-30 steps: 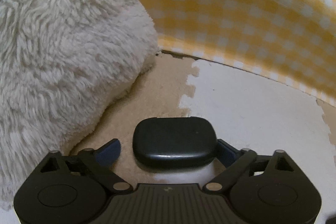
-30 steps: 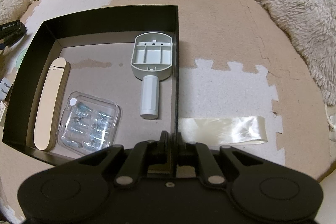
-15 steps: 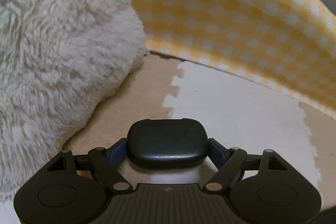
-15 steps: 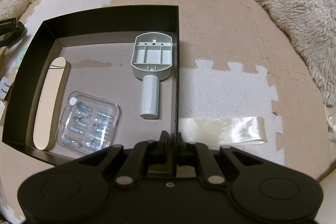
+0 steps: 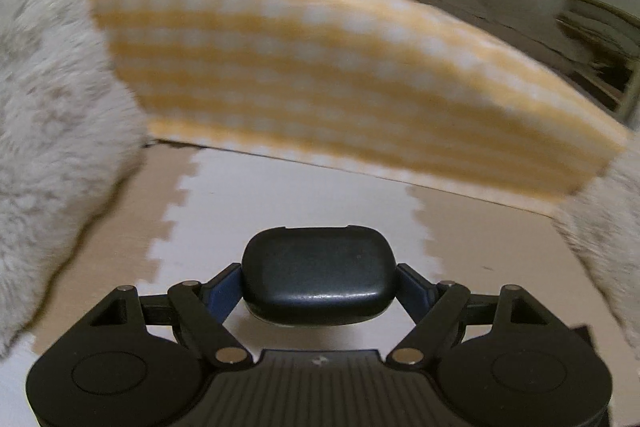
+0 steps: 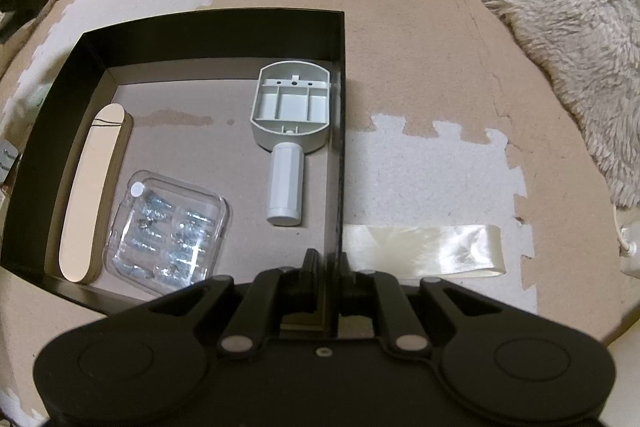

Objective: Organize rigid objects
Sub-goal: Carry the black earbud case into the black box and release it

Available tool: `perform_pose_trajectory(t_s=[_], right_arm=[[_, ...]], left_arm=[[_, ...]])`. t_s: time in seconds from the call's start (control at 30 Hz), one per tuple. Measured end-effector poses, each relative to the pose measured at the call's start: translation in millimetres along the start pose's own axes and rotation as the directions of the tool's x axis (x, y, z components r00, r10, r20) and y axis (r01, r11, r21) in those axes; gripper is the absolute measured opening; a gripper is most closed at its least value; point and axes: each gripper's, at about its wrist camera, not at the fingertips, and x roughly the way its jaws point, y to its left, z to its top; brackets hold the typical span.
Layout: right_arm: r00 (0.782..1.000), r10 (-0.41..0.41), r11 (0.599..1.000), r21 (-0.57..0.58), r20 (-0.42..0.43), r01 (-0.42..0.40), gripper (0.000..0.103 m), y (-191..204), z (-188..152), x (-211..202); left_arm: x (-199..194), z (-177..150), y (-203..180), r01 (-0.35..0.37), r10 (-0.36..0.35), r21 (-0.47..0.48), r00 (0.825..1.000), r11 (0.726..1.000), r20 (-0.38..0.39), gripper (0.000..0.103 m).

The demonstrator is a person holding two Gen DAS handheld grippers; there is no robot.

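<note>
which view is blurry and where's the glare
Left wrist view: motion blur smears the yellow checked cloth and fluffy rug, while the black case in the claw stays sharp. Right wrist view: sharp, with glare on the shiny tape strip and clear plastic box.

Left gripper (image 5: 318, 281): matte black body, ribbed centre panel with a small pale mark, round discs either side, silver pivot pins on angled link arms, blue pads inside the jaws. Right gripper (image 6: 326, 263): same black build, silver pins, one small centre screw, black fingers.
</note>
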Motion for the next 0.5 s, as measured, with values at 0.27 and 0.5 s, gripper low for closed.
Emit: perform_pose_trajectory(t_s=[0.27, 0.5], right_arm=[[1.0, -0.003, 1.0, -0.001, -0.001, 0.003, 0.011, -0.7, 0.5, 0.0], [1.0, 0.001, 1.0, 0.002, 0.004, -0.001, 0.01, 0.2, -0.1, 0.8]], left_arm=[[-19.6, -19.6, -55.9, 0.114, -0.11, 0.044, 0.992, 0.993, -0.069, 0.081], [-28.3, -40.7, -109.2, 0.191, -0.176, 0.11, 0.976, 0.975, -0.127, 0.081]])
